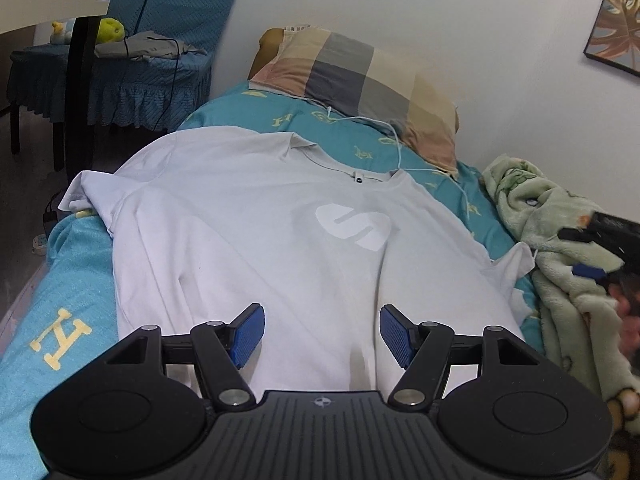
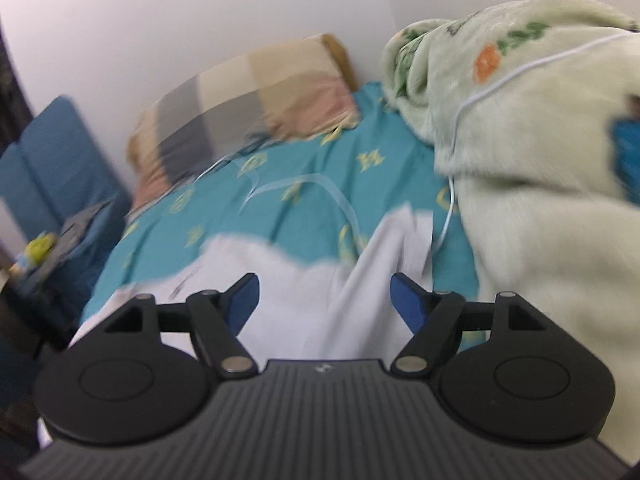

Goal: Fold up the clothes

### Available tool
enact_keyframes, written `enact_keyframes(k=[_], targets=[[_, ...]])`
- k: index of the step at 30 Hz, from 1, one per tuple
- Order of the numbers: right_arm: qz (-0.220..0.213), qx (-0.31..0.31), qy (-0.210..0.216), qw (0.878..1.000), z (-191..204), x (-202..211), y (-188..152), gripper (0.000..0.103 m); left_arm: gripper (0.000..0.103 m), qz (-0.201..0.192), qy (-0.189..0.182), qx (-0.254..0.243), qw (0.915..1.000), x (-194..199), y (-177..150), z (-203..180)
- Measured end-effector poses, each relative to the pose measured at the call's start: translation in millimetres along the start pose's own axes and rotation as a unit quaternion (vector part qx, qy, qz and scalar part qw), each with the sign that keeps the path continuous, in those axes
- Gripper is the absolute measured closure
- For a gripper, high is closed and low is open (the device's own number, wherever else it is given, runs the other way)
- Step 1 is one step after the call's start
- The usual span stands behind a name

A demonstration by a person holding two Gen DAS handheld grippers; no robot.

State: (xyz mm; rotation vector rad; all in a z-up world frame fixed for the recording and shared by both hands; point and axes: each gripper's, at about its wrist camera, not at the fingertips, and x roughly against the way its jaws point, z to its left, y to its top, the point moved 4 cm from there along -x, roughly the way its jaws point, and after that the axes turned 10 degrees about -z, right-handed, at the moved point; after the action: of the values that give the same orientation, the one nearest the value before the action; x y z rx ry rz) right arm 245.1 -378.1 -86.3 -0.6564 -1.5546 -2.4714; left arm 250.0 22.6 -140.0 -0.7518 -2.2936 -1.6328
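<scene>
My left hand-held gripper (image 1: 322, 334) hangs low over the bottom part of the white T-shirt (image 1: 256, 248), its blue pads (image 1: 249, 332) spread wide apart with nothing between them. From this left wrist view I see the shirt lying front up on the bed (image 1: 52, 320), which has a teal sheet with yellow motifs; the collar points toward the checked pillow (image 1: 356, 88) at the wall, and a pale logo sits on the chest. One sleeve is bunched at the bed's left edge, the other reaches toward the green fleece blanket (image 1: 560, 240) heaped on the right. A thin white cable (image 1: 394, 136) runs from the pillow across the sheet past the collar. At the right edge I make out my right hand-held gripper (image 1: 600, 240), dark and blurred over the blanket; I cannot tell its state from here. A blue-covered chair (image 1: 132, 80) with a grey garment stands beyond the bed, and a framed leaf picture (image 1: 616, 24) hangs on the wall. In the right wrist view, which is smeared by motion, my right hand-held gripper (image 2: 325, 300) shows its blue pads (image 2: 408, 302) spread apart and holding nothing, above a white sleeve of the T-shirt (image 2: 320, 292). The blanket (image 2: 540, 200) fills the right side, just beside the sleeve, with the cable (image 2: 452, 192) trailing down its edge. The pillow (image 2: 248, 108) lies ahead on the bed (image 2: 280, 184).
</scene>
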Motion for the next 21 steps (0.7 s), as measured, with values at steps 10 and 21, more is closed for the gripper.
enact_keyframes(k=[10, 21], targets=[[0.110, 0.020, 0.077, 0.991, 21.3, 158.0, -82.0, 0.029, 0.037, -0.003, 0.035, -0.040, 0.9986, 52.4, 8.1, 7.5], [0.167, -0.064, 0.088, 0.980, -22.3, 169.9, -112.7, 0.029, 0.036, 0.139, 0.039, -0.148, 0.9784, 107.3, 23.6, 83.5]])
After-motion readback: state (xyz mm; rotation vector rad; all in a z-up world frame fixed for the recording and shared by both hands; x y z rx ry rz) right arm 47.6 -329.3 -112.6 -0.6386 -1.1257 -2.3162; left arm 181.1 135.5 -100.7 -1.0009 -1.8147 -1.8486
